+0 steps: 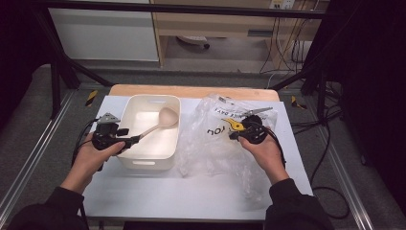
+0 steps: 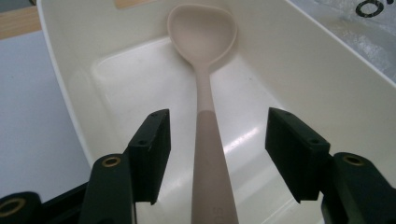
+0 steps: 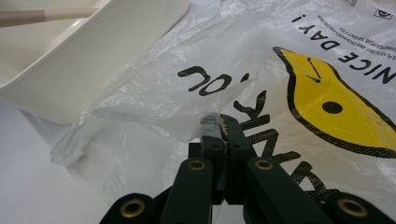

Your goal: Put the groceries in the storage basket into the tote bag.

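White counter (image 1: 191, 191): the spoon (image 2: 205, 140) handle runs straight between the left claw's (image 2: 217, 140) half-open, untouching jaws, while the right claw (image 3: 223, 122) pinches the bag (image 3: 261, 60).

So the table (image 1: 191, 196) has a white top, with a strip of bare wood showing along its far edge. Two things sit straight on it. On the left half there's a cream plastic tub (image 1: 149, 160), long side running away from the person, standing flat. Just to its right lies a crumpled clear plastic bag (image 1: 210, 153) with black lettering and a yellow print, spread over most of the right half and reaching nearly to the far edge. Bag edge sits right up against the tub wall. The near strip of the top is plain white
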Demonstrator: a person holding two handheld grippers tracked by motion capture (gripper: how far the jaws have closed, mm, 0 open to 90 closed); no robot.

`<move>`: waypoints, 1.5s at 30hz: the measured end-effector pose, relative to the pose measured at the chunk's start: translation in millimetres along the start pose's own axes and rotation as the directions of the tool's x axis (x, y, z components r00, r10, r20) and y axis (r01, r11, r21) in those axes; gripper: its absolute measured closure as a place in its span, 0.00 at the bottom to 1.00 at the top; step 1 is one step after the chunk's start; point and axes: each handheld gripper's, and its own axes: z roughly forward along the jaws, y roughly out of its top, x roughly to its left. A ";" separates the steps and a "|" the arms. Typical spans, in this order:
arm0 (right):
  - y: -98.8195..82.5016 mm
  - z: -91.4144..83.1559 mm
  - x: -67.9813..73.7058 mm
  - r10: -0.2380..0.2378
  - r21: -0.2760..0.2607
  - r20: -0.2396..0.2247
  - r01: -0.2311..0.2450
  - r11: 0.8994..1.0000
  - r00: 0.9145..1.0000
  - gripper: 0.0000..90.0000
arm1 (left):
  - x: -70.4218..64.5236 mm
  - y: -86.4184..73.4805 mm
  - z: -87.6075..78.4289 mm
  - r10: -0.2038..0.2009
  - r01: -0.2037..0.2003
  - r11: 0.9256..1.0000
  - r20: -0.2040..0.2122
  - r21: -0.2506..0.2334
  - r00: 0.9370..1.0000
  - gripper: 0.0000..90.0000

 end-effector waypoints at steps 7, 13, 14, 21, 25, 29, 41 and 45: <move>-0.4 -0.3 -1.2 0.003 -0.002 -0.001 -0.003 1.000 1.000 1.00 | -1.0 -1.5 2.5 -0.001 0.001 1.000 -0.013 0.017 1.000 0.48; -1.3 0.7 -1.7 0.005 0.000 -0.001 -0.005 1.000 1.000 1.00 | -4.5 -0.6 4.4 0.013 -0.012 1.000 -0.026 0.021 1.000 0.49; -1.3 0.8 -1.7 0.006 0.000 -0.003 -0.006 1.000 1.000 1.00 | -5.2 -0.7 5.2 0.018 -0.018 1.000 -0.029 0.026 0.999 0.51; -2.2 1.2 -2.7 0.006 0.004 0.000 -0.006 1.000 1.000 1.00 | -7.0 -3.2 9.0 0.035 -0.033 0.998 -0.039 0.053 0.999 0.52; -2.6 1.6 -2.6 0.009 0.004 -0.001 -0.009 1.000 1.000 1.00 | -6.5 -6.2 10.7 0.032 -0.030 0.998 -0.041 0.055 0.999 0.52; -3.0 2.1 -2.5 0.008 0.005 -0.001 -0.008 1.000 1.000 1.00 | -5.7 -8.0 12.3 0.036 -0.033 0.998 -0.049 0.059 0.998 0.52; -2.7 1.9 -3.3 0.008 0.007 -0.003 -0.008 1.000 1.000 1.00 | -5.6 -9.1 17.2 0.045 -0.040 0.996 -0.055 0.079 0.997 0.56; -2.7 1.8 -3.4 0.009 0.007 -0.004 -0.009 1.000 1.000 1.00 | -5.7 -9.3 17.3 0.049 -0.044 0.996 -0.065 0.079 0.997 0.56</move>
